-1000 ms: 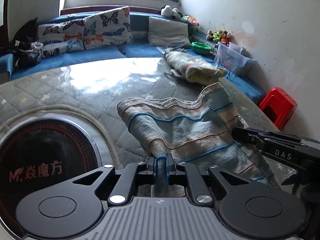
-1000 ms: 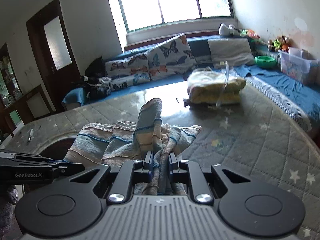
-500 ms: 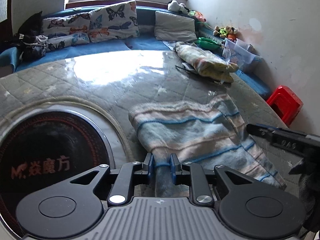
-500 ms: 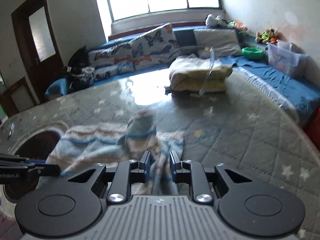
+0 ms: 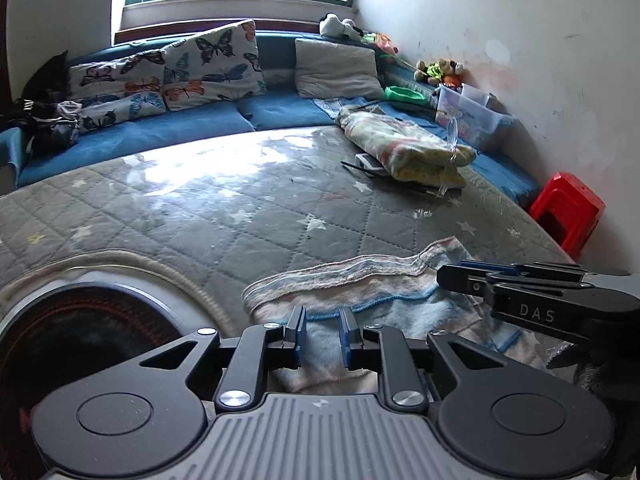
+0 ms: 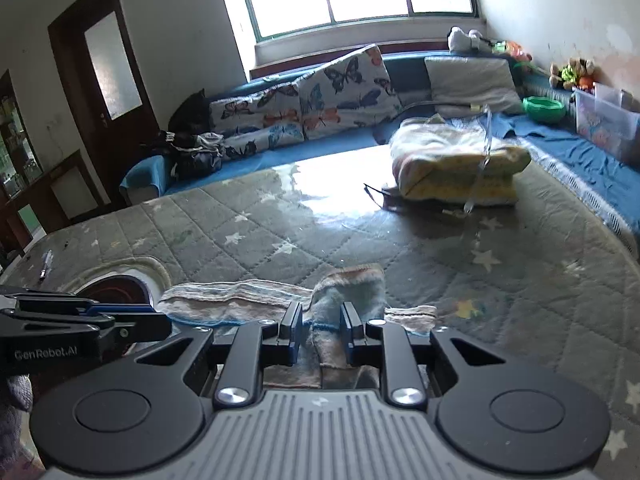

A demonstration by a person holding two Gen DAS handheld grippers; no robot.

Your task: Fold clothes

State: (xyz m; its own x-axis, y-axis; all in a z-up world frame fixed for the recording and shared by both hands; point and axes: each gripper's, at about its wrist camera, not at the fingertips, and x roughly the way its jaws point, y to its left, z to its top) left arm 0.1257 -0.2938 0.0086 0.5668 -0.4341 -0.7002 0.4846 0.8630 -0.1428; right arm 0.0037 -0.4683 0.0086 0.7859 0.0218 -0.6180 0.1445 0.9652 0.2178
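Observation:
A striped towel-like cloth point(image 5: 360, 292), pale blue and beige, lies low and folded on the grey quilted mattress point(image 5: 260, 208). My left gripper point(image 5: 322, 330) hovers over its near edge, jaws apart, the cloth lying flat beneath the gap. In the right wrist view the same cloth point(image 6: 240, 296) has a small raised hump just beyond my right gripper point(image 6: 321, 330), which is also open over it. The right gripper's fingers point(image 5: 460, 280) reach in at the cloth's right end in the left wrist view. The left gripper's fingers point(image 6: 132, 324) show at the left in the right wrist view.
A round dark disc with a pale rim point(image 5: 60, 340) sits left of the cloth. A folded yellowish blanket point(image 5: 404, 148) lies at the far right of the mattress. Behind are blue cushions with butterfly pillows point(image 5: 208, 64), a clear plastic box point(image 5: 468, 116) and a red stool point(image 5: 568, 208).
Both grippers have come down and let go of the cloth. It hung lifted and draped one second ago and now rests flat on the mattress.

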